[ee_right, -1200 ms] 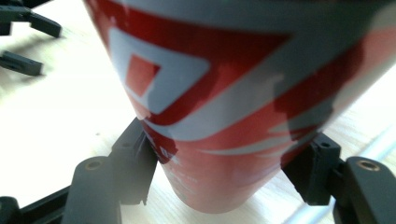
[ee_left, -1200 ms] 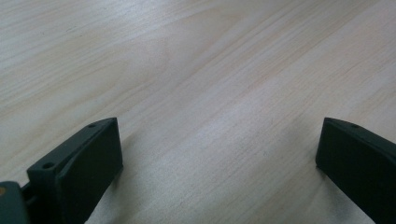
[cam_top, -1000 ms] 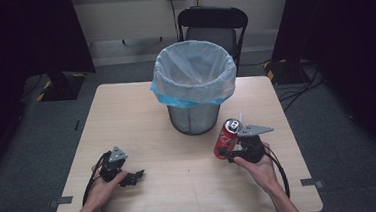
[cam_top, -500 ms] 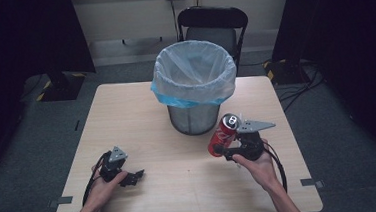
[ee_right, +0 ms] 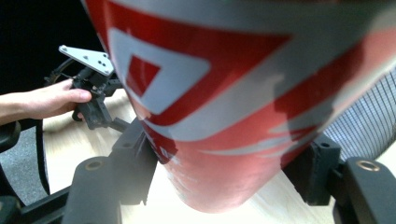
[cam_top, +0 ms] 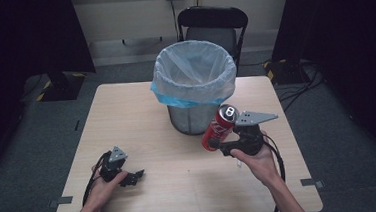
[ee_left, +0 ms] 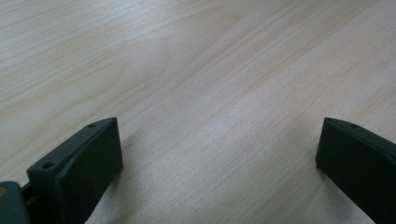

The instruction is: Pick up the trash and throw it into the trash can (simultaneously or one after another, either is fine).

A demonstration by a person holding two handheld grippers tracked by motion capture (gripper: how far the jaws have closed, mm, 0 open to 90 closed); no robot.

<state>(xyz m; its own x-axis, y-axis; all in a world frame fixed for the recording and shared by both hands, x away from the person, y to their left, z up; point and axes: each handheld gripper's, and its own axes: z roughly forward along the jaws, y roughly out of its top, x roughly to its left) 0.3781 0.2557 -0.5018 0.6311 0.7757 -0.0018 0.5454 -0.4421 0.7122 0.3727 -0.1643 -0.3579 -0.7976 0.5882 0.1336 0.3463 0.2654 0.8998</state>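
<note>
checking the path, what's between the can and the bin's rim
Nothing: in the high view the can in the right tongs sits beside the bin, below its rim.

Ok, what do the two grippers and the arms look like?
Both the left gripper and right gripper are black, with blocky black jaws, a grey three-cornered plate on top and a black cable trailing back. Forearms are bare; no sleeves show.

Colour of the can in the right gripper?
Red with white-grey angular stripes and a silver top; the can shows best in the right gripper view.
</note>
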